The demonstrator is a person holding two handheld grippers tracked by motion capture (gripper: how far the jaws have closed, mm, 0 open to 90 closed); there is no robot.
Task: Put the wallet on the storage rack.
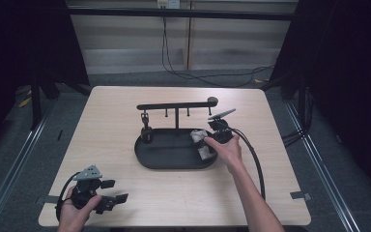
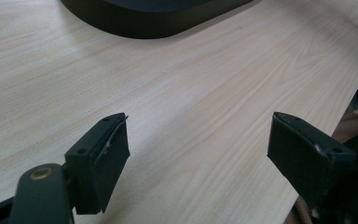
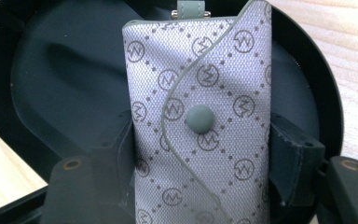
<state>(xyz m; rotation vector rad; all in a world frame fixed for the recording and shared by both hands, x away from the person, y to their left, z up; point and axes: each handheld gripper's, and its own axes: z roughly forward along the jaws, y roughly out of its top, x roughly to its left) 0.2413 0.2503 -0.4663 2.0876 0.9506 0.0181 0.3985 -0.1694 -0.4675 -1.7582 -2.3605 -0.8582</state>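
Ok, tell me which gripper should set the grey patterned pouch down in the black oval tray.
Right: the right gripper is shut on the grey patterned pouch over the black oval tray.

A pale wood-grain surface [image 1: 125, 111] is carrying the scene, its rounded corners showing, standing on a grey floor [image 1: 29, 159]. Sitting directly on it, a little right of centre, is a black oval tray [image 1: 147, 157] with a raised rim; a T-shaped black rack [image 1: 176, 105] is rising from the tray's far side. In the left gripper view the tray's dark wall [image 2: 144, 25] is resting flat against the light grain. Strips of grey tape [image 1: 300, 195] are lying at the near right edge, and another [image 1: 48, 198] at the near left edge.
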